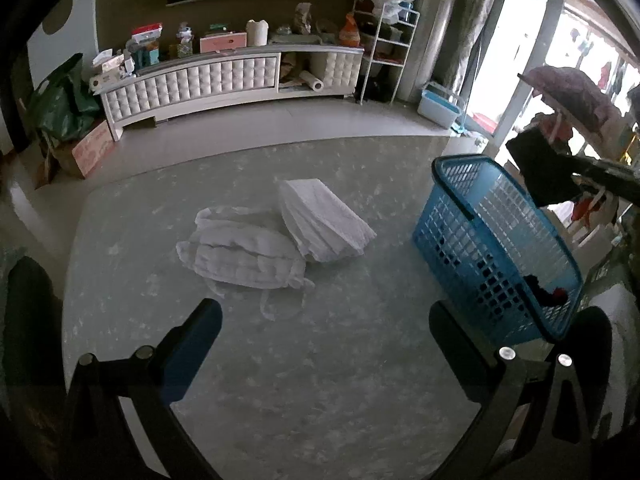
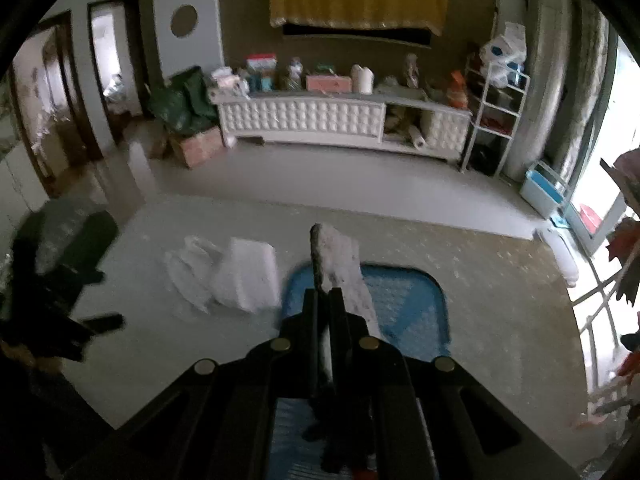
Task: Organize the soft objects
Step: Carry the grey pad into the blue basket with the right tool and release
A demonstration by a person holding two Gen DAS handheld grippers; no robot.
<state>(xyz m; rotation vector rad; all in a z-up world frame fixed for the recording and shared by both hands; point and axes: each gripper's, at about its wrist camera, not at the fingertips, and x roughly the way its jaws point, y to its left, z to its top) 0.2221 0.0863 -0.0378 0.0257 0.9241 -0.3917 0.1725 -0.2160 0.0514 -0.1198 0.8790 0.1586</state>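
My left gripper (image 1: pixel 322 312) is open with nothing between its fingers, hovering over the grey marbled table (image 1: pixel 320 380). Ahead of it lie a crumpled white garment (image 1: pixel 240 252) and a folded white cloth (image 1: pixel 324 220), touching each other. A blue slatted basket (image 1: pixel 500 240) stands to the right with a dark and red item (image 1: pixel 548 292) inside. My right gripper (image 2: pixel 323 300) is shut on a dark cloth with a pale side (image 2: pixel 338 260), held above the basket (image 2: pixel 408 300). In the left wrist view that dark cloth (image 1: pixel 540 168) hangs beyond the basket's far rim.
The white garment (image 2: pixel 188 268) and folded cloth (image 2: pixel 248 276) lie left of the basket. A white quilted cabinet (image 1: pixel 192 84) with clutter lines the far wall. A white wire shelf (image 1: pixel 384 48) and a blue tub (image 1: pixel 438 108) stand by the bright doorway.
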